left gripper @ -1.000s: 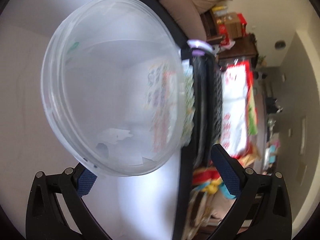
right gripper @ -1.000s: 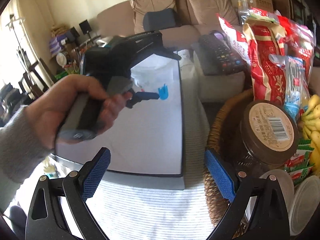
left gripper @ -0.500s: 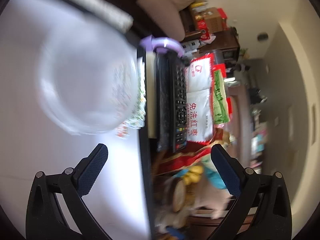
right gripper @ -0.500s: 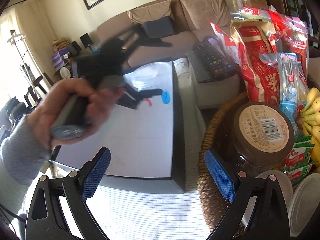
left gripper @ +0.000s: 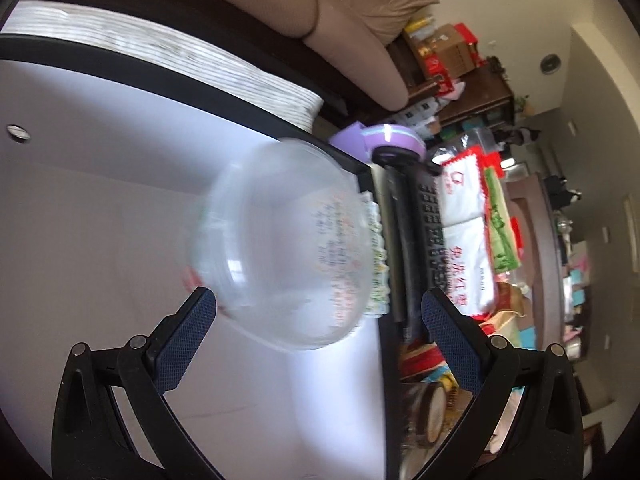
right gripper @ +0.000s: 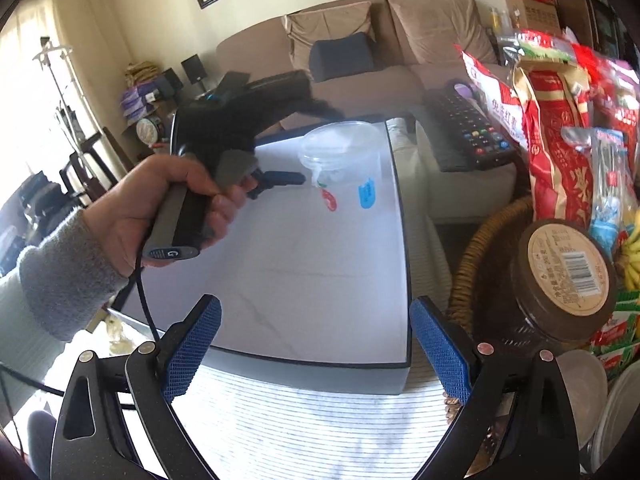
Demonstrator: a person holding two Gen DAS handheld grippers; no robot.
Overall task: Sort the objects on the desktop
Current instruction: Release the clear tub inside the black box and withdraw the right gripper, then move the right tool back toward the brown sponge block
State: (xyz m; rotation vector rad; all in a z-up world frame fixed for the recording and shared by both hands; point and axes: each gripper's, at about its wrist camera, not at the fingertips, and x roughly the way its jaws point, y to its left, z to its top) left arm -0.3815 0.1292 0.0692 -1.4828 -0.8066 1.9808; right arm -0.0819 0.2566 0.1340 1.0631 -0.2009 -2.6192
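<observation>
A clear plastic bowl [left gripper: 280, 248] rests on the white tabletop [left gripper: 100, 220] near its far right corner, blurred in the left wrist view. My left gripper [left gripper: 320, 320] is open, its blue-padded fingers just short of the bowl and apart from it. From the right wrist view the bowl [right gripper: 340, 148] stands beside a small red piece [right gripper: 330, 202] and a small blue piece [right gripper: 366, 196]. A hand [right gripper: 168, 208] holds the left gripper there. My right gripper [right gripper: 316, 344] hangs open and empty over the table's near edge.
A wicker basket [right gripper: 476, 248] to the right holds a brown-lidded jar [right gripper: 568, 276], red snack bags [right gripper: 556, 132] and bananas [right gripper: 632, 256]. A black remote [right gripper: 468, 132] lies on a ledge past the table. A beige sofa [right gripper: 400, 32] stands behind. A striped cloth [right gripper: 320, 432] lies below.
The bowl, close against my left finger a second ago, now sits free on the table. My left gripper has drawn back from it. The right gripper's view has shifted slightly back.
</observation>
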